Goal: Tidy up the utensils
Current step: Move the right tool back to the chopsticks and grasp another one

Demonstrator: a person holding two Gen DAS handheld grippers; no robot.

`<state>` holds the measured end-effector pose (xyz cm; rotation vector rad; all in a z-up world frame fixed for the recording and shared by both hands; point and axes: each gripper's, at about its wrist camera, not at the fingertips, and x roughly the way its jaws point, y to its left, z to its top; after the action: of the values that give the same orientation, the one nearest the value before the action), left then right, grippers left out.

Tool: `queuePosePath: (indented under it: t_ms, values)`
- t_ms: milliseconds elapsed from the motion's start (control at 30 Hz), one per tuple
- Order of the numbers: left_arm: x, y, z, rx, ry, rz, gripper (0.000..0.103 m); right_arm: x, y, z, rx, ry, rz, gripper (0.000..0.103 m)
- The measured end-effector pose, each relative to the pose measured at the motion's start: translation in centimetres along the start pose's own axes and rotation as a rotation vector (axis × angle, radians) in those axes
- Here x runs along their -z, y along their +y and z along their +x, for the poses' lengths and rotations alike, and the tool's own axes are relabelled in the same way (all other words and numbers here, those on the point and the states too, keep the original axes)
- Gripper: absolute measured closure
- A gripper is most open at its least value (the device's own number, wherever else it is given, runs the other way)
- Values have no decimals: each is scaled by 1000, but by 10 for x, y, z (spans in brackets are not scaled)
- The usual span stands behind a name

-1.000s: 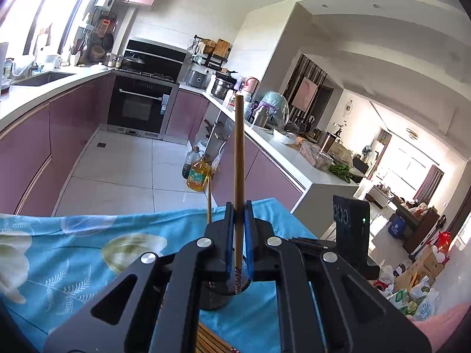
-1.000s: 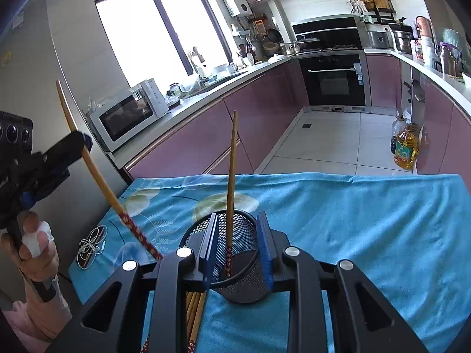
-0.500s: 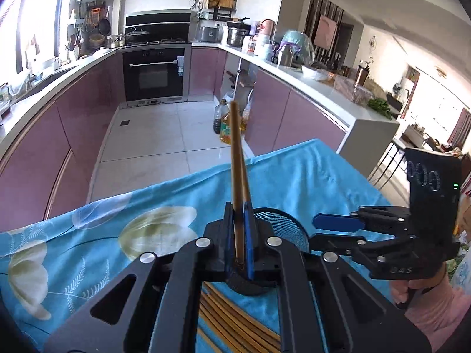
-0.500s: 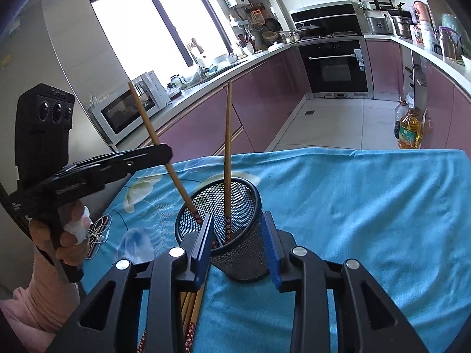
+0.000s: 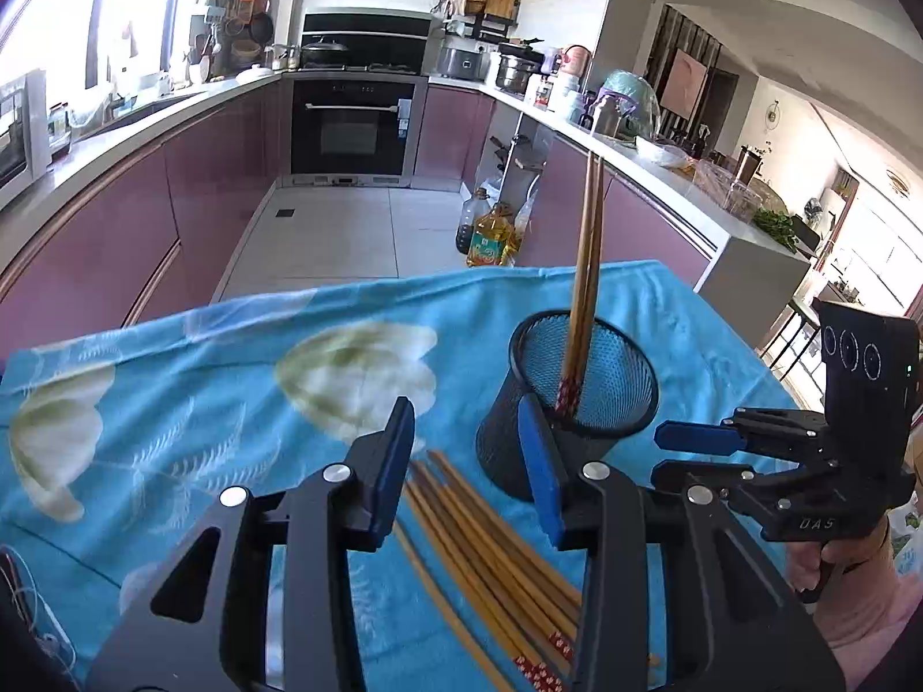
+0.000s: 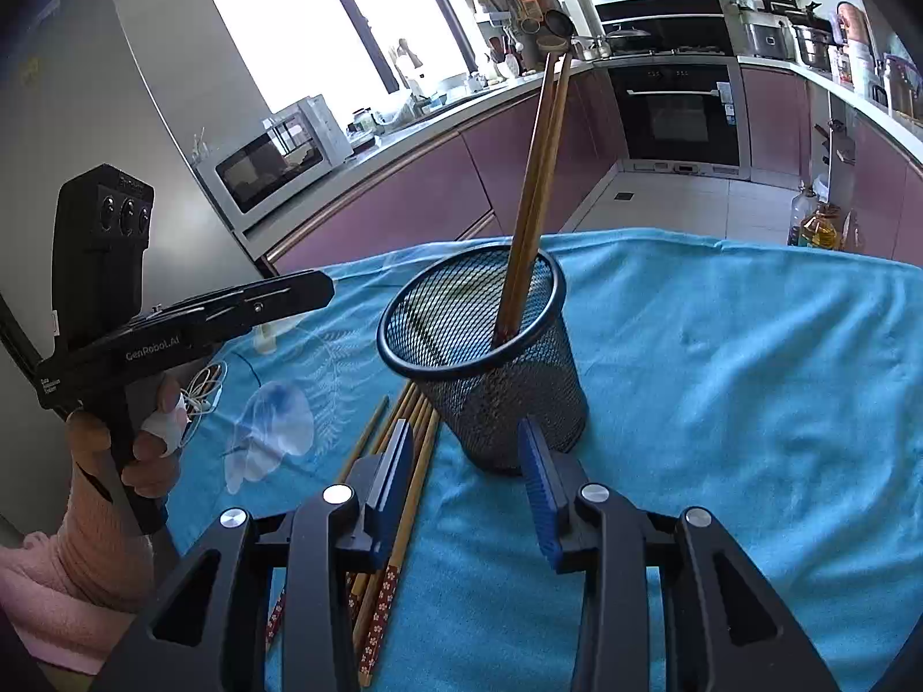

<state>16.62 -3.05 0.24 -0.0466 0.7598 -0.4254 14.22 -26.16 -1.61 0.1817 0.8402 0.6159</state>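
Wooden chopsticks (image 6: pixel 533 190) lean in mesh cup (image 6: pixel 490 357) (both grippers empty)

Sunlit kitchen, mauve cabinets (image 5: pixel 86 242), black built-in oven (image 5: pixel 352 127), tiled floor (image 5: pixel 334 236), bright window (image 6: pixel 323 23)

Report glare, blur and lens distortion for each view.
Left wrist view: window at upper left blown out, counters bowed by the fisheye, chopsticks sharp. Right wrist view: window overexposed, dark vignette in the corners, mesh holder crisp, no motion blur.
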Motion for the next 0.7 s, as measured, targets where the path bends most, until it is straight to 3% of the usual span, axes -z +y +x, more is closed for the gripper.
queuePosePath:
  t_ms: [367,500,700]
  values:
    - [95,17,13,6,157,-84,63,30,19,33,22,114,-43,67]
    - [108,15,15,23,177,-99,63,35,29,41,41,134,-67,67]
    - [114,2,16,-11,192,-60,63,40,39,50,74,162,-112,70]
